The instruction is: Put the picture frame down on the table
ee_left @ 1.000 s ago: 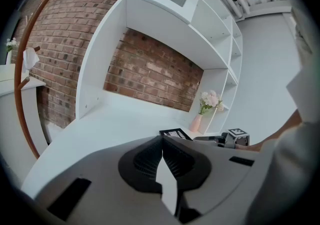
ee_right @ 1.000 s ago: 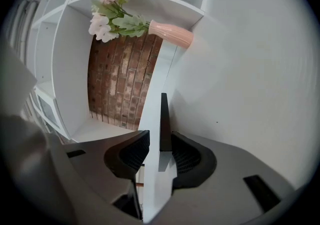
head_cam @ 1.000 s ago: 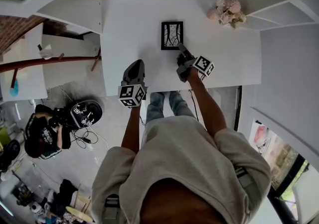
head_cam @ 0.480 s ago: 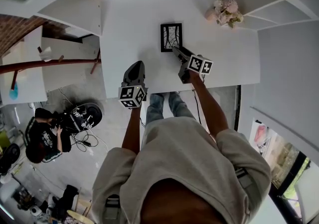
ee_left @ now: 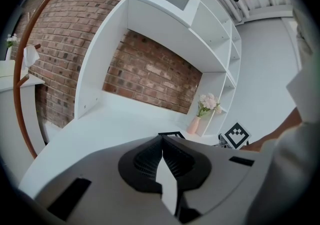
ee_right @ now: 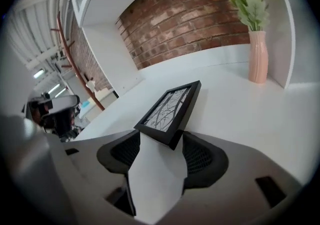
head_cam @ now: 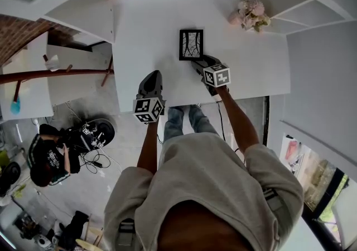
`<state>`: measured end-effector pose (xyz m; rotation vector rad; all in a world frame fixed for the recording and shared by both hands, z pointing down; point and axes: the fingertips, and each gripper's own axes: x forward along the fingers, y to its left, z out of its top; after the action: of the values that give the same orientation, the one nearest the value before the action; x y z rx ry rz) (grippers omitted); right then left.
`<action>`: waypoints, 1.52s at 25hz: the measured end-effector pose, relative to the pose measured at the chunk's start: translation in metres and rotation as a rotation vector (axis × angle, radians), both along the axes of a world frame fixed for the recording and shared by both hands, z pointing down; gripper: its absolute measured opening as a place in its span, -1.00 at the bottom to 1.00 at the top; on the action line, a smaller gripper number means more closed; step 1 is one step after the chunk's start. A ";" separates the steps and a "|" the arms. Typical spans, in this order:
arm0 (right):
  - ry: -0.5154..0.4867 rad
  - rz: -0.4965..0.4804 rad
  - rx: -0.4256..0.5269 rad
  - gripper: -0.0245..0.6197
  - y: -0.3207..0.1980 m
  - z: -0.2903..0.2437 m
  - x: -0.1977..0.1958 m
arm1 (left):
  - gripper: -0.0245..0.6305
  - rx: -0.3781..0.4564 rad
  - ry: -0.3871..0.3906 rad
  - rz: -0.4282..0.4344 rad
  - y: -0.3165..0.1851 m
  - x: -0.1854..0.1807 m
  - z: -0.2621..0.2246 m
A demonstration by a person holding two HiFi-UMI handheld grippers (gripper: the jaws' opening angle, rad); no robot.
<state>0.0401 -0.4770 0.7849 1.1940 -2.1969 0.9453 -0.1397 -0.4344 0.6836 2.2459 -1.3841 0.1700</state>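
Both forearms reach forward from the person's body toward the white table [head_cam: 145,27]. The left arm is nearly straight ahead, and its left gripper [head_cam: 152,72] hangs over the near edge of the table, pointing at the far side. Its jaws are pressed together at the tips with nothing between them, as the left gripper view shows. The right arm angles inward to the left. It carries the right gripper [head_cam: 198,61] over the table, further from the near edge than the left one, with its marker cube turned upward.

The only container in sight is a slim pink vase [ee_right: 258,56] at the far right of the table, close to the white shelving. It stands upright and holds a bunch of pale pink and white flowers [head_cam: 251,13].

The picture frame [head_cam: 191,44] is black, with a branch-like drawing behind its glass. It lies face up on the table near the middle, well apart from the vase and to its left. In the right gripper view the frame's [ee_right: 170,106] near corner reaches into the gap between the jaws, which stand wide apart. The right pad [ee_right: 202,156] is clear of the frame's edge. The frame's left edge runs just past the top of the left pad, and I cannot tell whether they touch. I also cannot tell whether that corner rests on the table or sits slightly raised.
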 end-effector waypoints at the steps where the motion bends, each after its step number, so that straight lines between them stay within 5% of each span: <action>1: 0.045 -0.017 0.009 -0.06 0.001 0.002 0.001 | -0.87 0.000 0.000 0.000 0.000 0.000 0.000; 8: 0.223 -0.047 0.036 -0.07 0.001 0.010 0.008 | -0.87 0.000 0.006 -0.003 0.002 -0.002 -0.002; 15: 0.221 -0.032 0.063 -0.13 0.005 0.002 0.009 | -0.87 0.008 0.007 -0.004 0.005 -0.004 -0.005; 25: 0.251 0.012 0.197 -0.78 0.011 -0.034 0.019 | -0.87 0.028 -0.002 0.016 0.011 0.004 -0.014; 38: 0.154 0.062 0.340 -0.85 0.015 -0.109 0.029 | -0.87 0.103 -0.035 0.048 0.007 0.014 -0.049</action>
<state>0.0692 -0.4622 0.6763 1.4409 -2.2633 0.4927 -0.1253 -0.4271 0.6346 2.3730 -1.3867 0.1587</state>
